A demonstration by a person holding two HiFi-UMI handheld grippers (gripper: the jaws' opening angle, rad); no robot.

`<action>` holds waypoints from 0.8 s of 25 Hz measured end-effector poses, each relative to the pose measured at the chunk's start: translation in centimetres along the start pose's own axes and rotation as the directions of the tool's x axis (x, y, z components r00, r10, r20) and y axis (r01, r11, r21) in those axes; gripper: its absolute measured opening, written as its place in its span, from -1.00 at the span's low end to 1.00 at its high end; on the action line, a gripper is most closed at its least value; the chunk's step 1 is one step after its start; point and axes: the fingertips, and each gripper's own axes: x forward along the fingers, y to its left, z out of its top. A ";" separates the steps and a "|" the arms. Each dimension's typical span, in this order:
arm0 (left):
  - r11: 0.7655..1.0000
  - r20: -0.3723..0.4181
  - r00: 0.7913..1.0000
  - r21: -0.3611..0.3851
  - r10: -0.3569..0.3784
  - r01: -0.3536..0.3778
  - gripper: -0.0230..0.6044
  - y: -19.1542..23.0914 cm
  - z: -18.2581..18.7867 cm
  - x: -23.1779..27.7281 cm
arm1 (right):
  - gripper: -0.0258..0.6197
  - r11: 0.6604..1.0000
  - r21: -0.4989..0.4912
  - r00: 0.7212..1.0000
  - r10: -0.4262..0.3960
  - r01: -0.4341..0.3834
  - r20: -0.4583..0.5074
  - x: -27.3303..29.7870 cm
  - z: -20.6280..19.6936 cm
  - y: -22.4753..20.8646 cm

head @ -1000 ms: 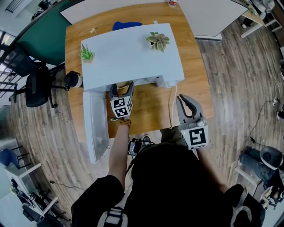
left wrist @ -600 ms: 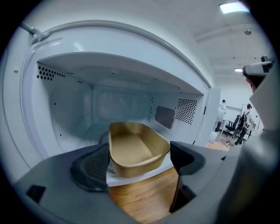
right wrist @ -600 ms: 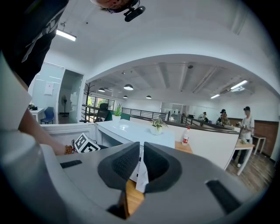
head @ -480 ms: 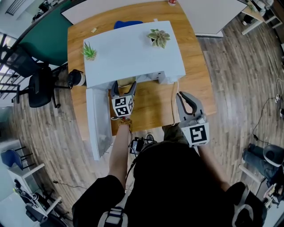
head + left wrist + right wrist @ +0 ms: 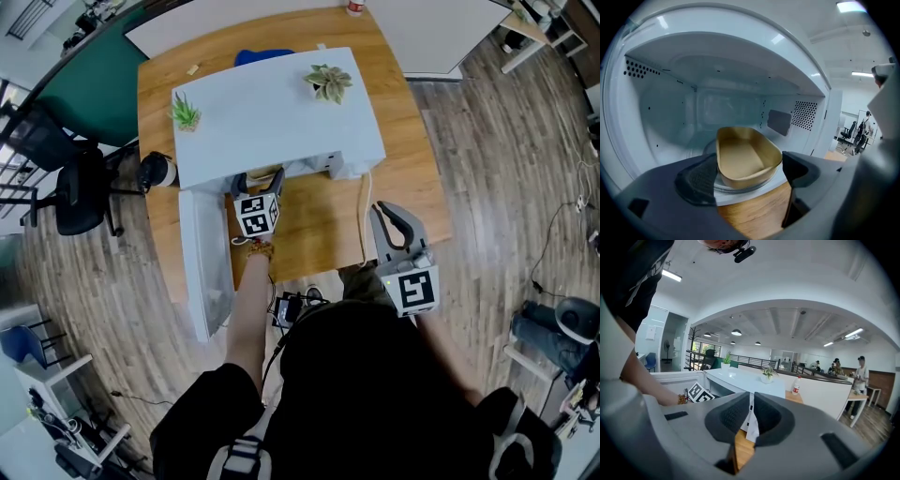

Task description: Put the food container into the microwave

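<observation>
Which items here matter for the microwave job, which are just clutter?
Job: white microwave, door open; tan oval food container on its turntable; left gripper, jaws apart.
Clutter: two small potted plants on its top; blue object behind it.

An open-plan office: swivel chairs [image 5: 80, 192], long white desks [image 5: 441, 33], ceiling strip lights [image 5: 671, 275].
</observation>
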 end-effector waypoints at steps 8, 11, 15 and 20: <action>1.000 -0.028 1.000 0.023 0.010 -0.010 0.48 0.5 0.0 0.3 | -0.84 1.000 0.004 1.000 -0.002 0.002 0.002 0.7 0.3 -0.4; 1.000 -0.012 1.000 0.013 0.009 -0.009 0.48 0.4 0.2 -0.1 | -0.84 1.000 0.005 1.000 0.004 -0.004 0.009 0.9 0.4 -0.2; 1.000 0.000 1.000 0.003 0.006 -0.006 0.49 0.5 0.3 -0.1 | -0.84 1.000 0.004 1.000 0.008 -0.008 0.010 0.8 0.3 0.0; 1.000 -0.009 1.000 -0.009 0.000 0.000 0.52 0.6 0.2 0.2 | -0.84 1.000 0.001 1.000 0.002 -0.002 0.004 0.2 0.1 -0.2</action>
